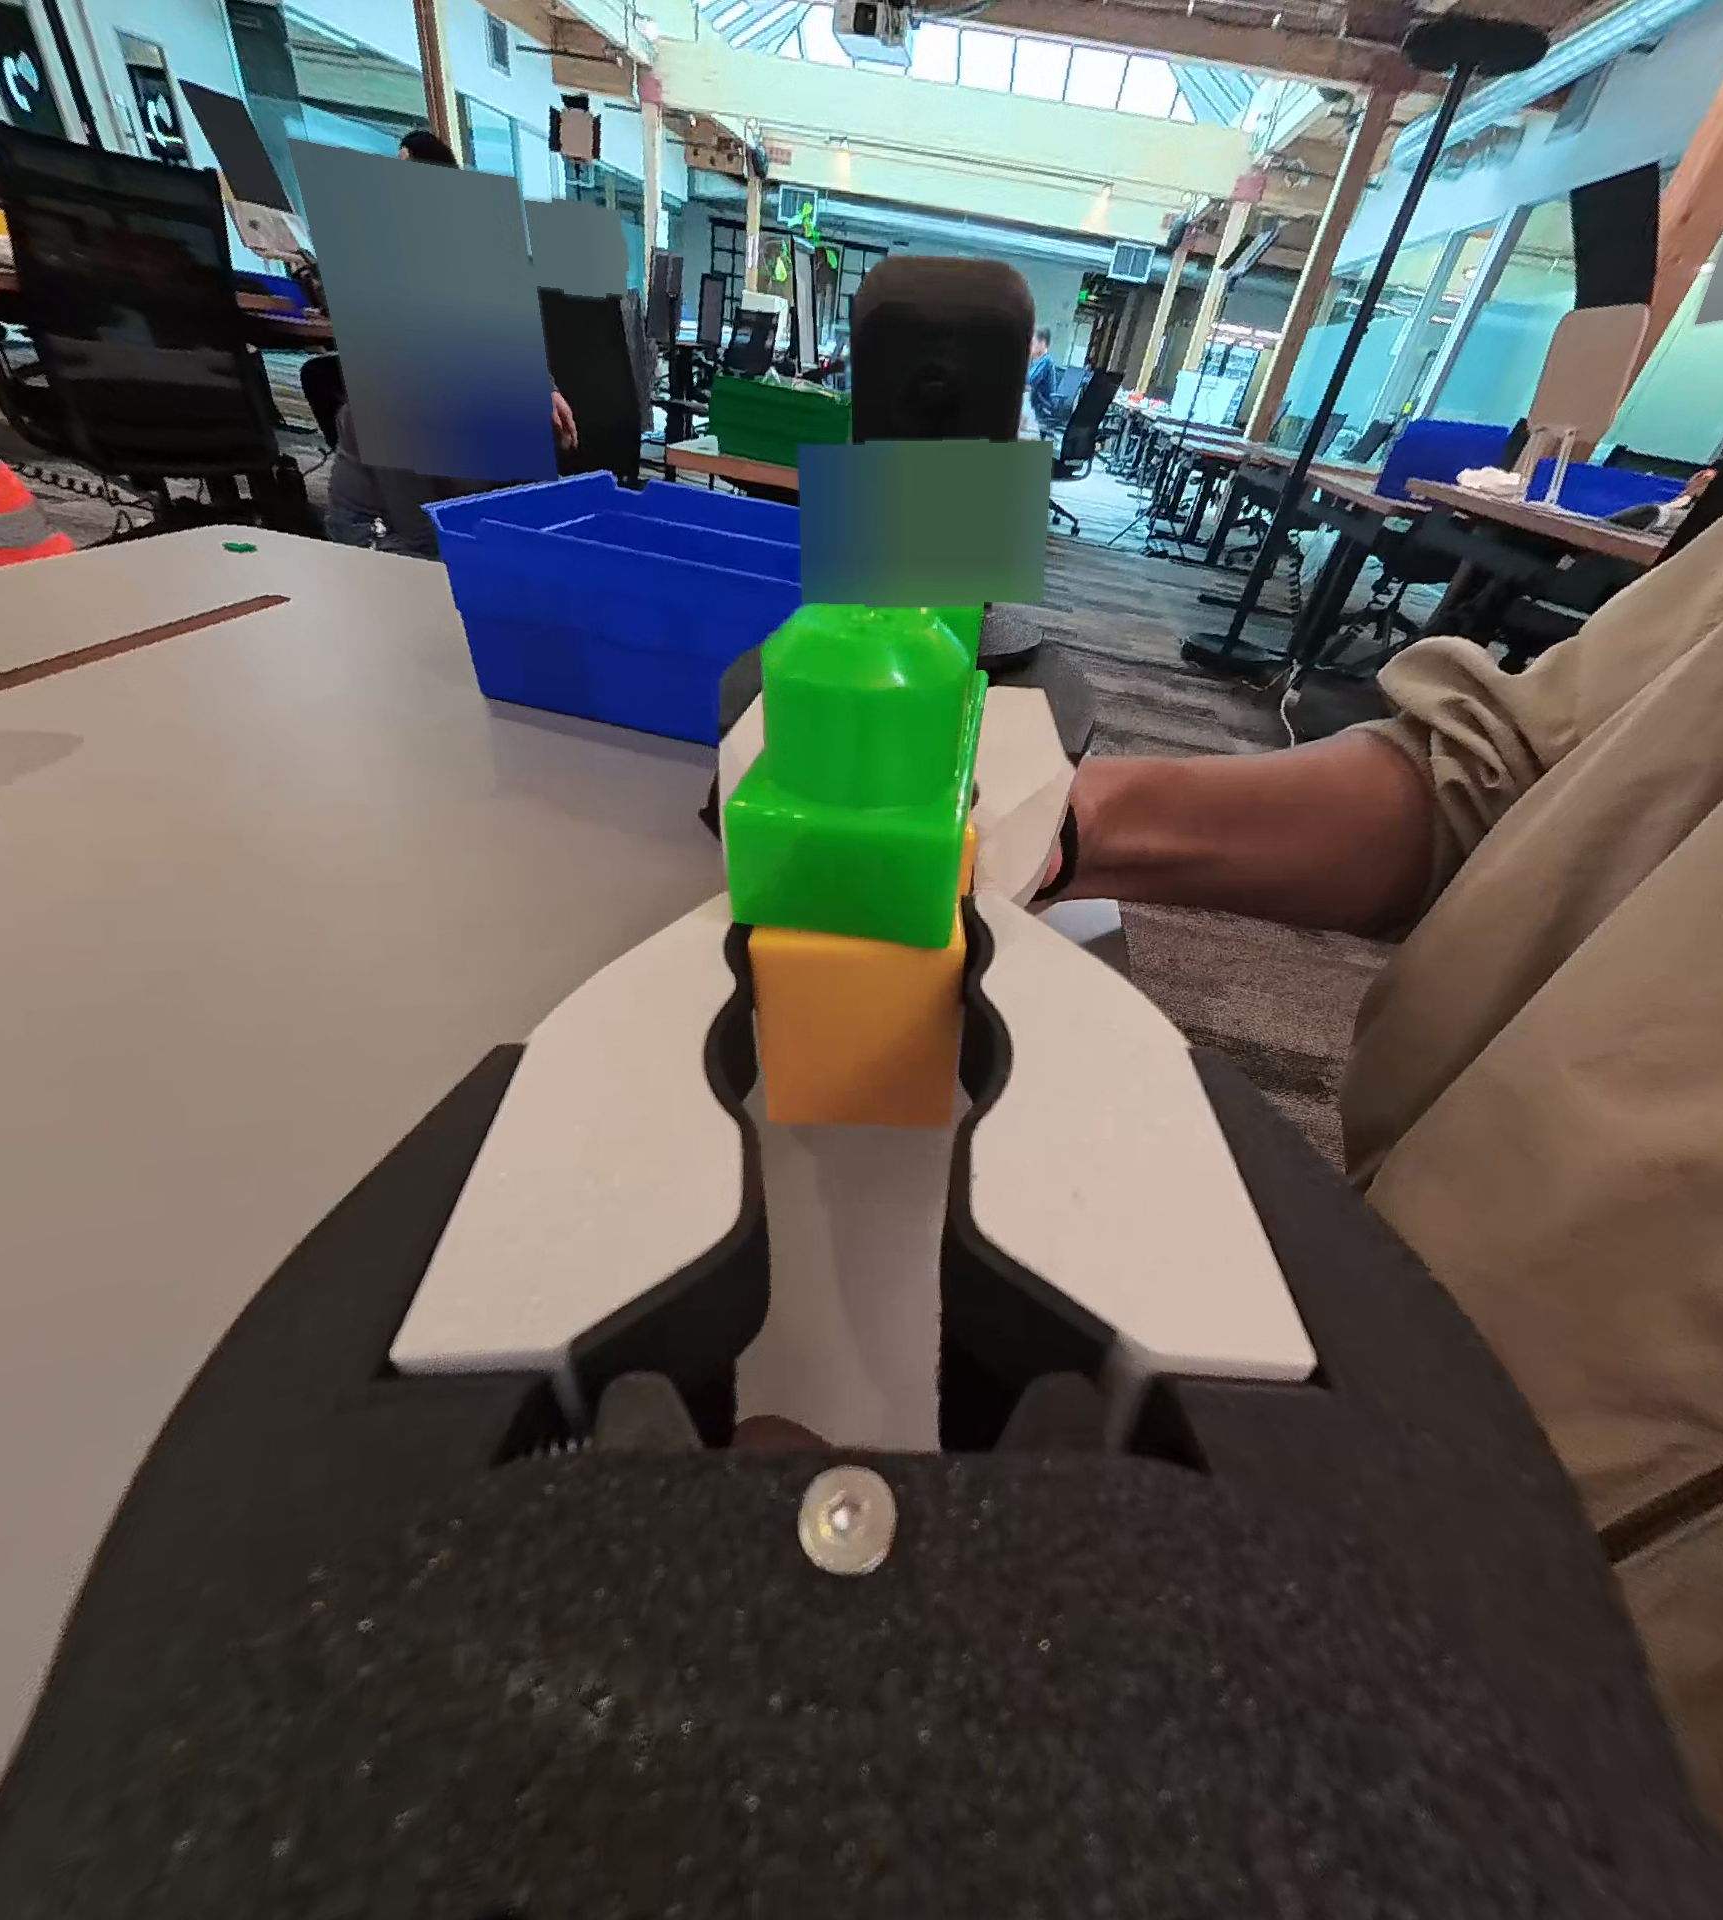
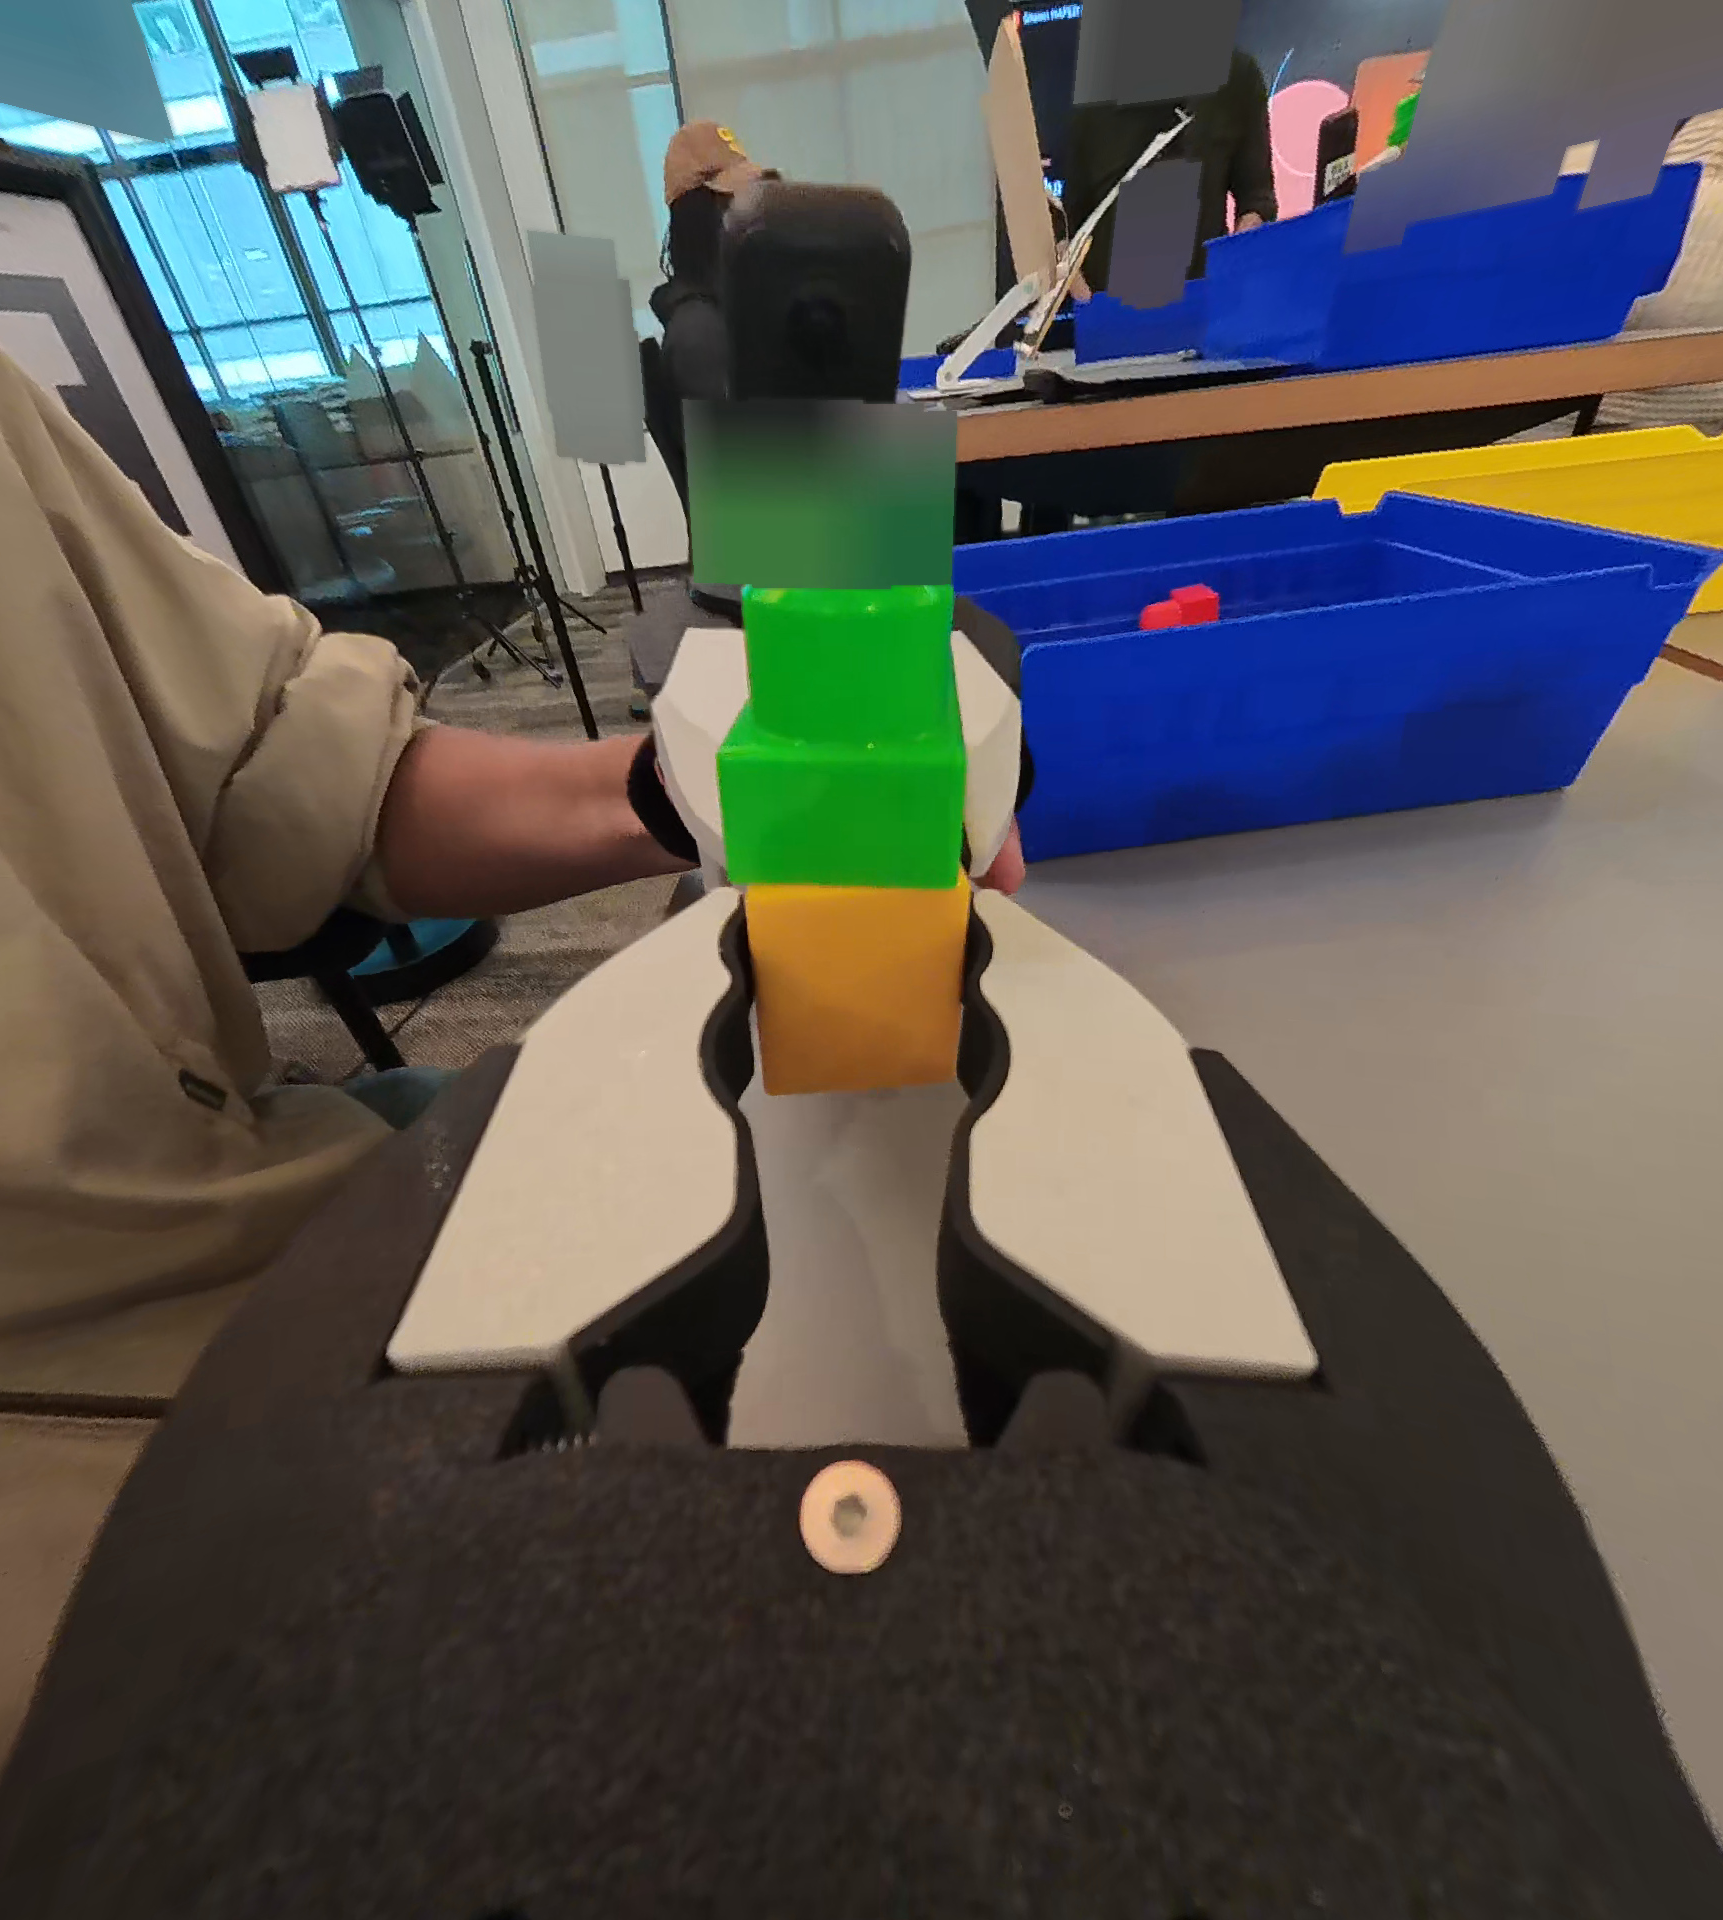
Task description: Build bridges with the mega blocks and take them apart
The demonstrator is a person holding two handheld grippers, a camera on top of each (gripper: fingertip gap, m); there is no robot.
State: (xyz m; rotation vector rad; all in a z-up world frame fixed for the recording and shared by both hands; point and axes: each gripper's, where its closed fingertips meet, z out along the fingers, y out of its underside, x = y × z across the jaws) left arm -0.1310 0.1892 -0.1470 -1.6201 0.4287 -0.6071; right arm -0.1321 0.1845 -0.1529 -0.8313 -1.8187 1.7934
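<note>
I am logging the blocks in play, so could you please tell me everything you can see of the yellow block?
The yellow block is a plain, smooth plastic cube, matte orange-yellow, with no stud showing. It is held off the table, pinched on two opposite sides by the left gripper and likewise by the right gripper. The green block sits pressed on its far end.

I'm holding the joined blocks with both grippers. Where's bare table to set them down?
Left gripper and right gripper both clamp the yellow block, with the green block stacked on it. The grey table is bare between the grippers and the blue bin; in the right wrist view, bare table lies in front of the bin. The bin side is crowded.
</note>
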